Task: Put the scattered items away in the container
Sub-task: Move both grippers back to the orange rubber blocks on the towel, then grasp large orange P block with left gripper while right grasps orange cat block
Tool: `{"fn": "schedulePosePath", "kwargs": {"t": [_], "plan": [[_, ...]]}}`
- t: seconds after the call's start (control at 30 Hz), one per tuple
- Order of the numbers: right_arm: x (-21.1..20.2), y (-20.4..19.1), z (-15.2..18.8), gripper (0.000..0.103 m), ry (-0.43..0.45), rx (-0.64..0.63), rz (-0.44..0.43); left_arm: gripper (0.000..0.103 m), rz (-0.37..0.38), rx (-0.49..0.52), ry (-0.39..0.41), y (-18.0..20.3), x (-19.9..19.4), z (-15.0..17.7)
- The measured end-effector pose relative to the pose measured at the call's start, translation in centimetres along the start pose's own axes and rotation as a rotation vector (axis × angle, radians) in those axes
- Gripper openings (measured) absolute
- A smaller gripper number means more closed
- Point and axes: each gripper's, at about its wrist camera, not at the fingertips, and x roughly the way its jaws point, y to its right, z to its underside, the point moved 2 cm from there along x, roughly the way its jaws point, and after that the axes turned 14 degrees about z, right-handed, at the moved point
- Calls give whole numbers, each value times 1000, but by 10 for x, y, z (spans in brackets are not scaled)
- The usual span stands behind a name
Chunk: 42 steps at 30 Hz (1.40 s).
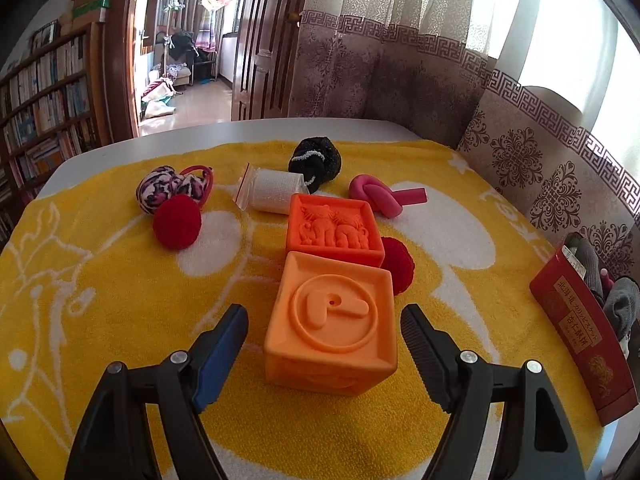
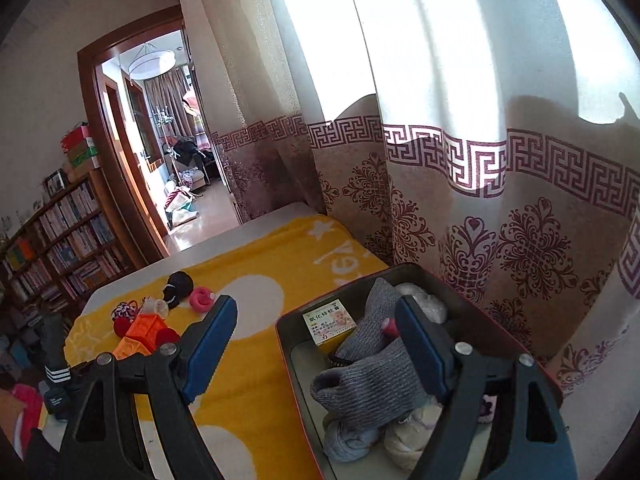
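While flat on the towel (image 1: 120,300), the orange block (image 1: 332,320) faces up — unheld.

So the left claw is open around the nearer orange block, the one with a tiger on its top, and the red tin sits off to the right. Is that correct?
Not quite. The nearer orange block, between the open fingers of the left gripper, has a raised clock face on top. The tiger is on the farther orange block behind it, as the left wrist view shows. The red tin is indeed off to the right.
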Motion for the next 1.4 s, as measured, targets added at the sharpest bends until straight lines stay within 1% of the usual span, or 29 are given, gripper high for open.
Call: {"fn": "schedulePosePath", "kwargs": {"t": [0.07, 0.1, 0.17, 0.33, 0.37, 0.4, 0.47, 0.53, 0.67, 0.77, 0.87, 1.0, 1.17, 1.2, 1.3, 1.4], "plan": [[5, -18, 4, 84, -19, -29, -39, 80, -3, 0, -7, 0, 2, 1], [8, -28, 5, 84, -30, -44, -59, 75, -3, -1, 3, 0, 2, 0], [14, -46, 9, 84, -49, -70, -93, 57, 20, -5, 15, 0, 2, 1], [27, -92, 16, 84, -75, -163, -158, 56, 36, -23, 55, -3, -9, 0], [33, -100, 17, 84, -91, -176, -173, 56, 43, -30, 67, -3, -14, -1], [38, -107, 18, 84, -110, -185, -189, 53, 51, -37, 82, -4, -20, -2], [49, -122, 22, 84, -149, -207, -219, 53, 62, -51, 114, -6, -32, -4], [59, -140, 26, 84, -177, -245, -248, 53, 50, -52, 144, -8, -44, -6], [74, -179, 33, 84, -182, -347, -273, 53, 43, -76, 187, -18, -62, -8], [92, -198, 32, 84, -228, -353, -282, 53, 35, -106, 221, -29, -75, -10], [107, -214, 31, 84, -290, -324, -314, 53, 0, -128, 262, -41, -90, -12], [116, -238, 37, 84, -306, -344, -313, 53, -44, -166, 300, -59, -104, -12], [121, -266, 51, 84, -309, -401, -303, 53, -55, -226, 307, -78, -106, -9], [121, -271, 52, 84, -302, -413, -296, 53, -57, -230, 308, -80, -106, -9], [126, -282, 59, 84, -280, -464, -241, 53, -60, -238, 313, -82, -107, -8], [135, -290, 66, 84, -297, -478, -237, 53, -60, -235, 308, -80, -104, -8]]}}
